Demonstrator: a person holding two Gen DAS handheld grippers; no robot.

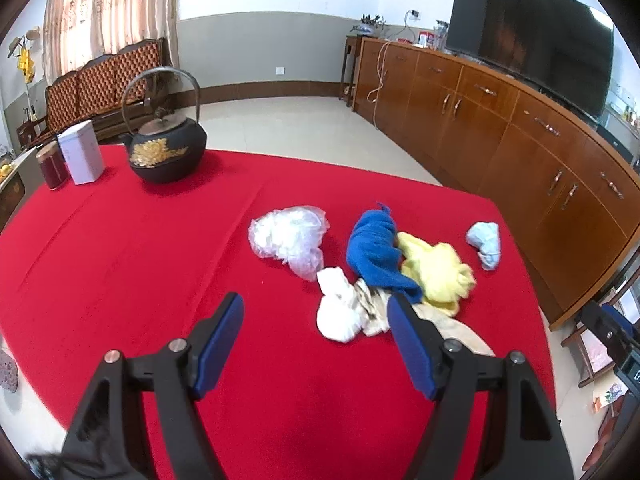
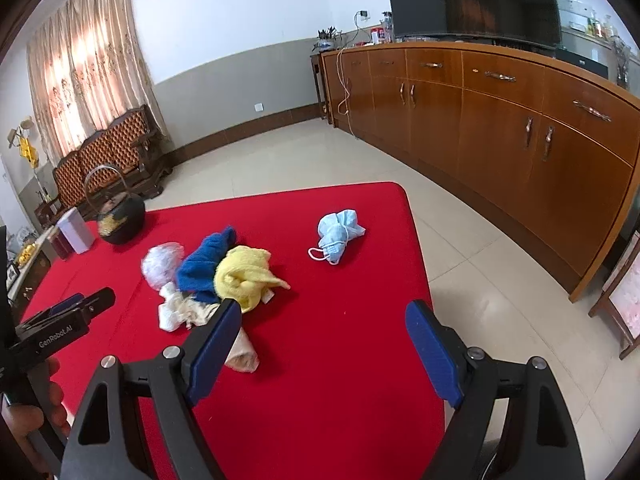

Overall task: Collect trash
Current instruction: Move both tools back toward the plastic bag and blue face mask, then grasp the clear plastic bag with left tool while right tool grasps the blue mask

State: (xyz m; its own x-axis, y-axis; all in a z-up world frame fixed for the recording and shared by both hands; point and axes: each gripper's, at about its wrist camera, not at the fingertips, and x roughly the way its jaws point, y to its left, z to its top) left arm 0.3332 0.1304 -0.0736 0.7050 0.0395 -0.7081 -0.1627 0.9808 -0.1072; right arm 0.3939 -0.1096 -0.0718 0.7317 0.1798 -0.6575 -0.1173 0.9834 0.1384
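- While both claws are hovering spread apart and gripping nothing, the left gripper (image 1: 316,308) and right gripper (image 2: 324,316) are facing the red tablecloth (image 1: 140,240).
- A blue cloth (image 1: 374,248), yellow cloth (image 1: 434,270), white tissue (image 1: 338,312) and plastic wrap (image 1: 288,236) are lying bunched together.
- A face mask (image 2: 338,234) is sitting apart, near the table's corner.
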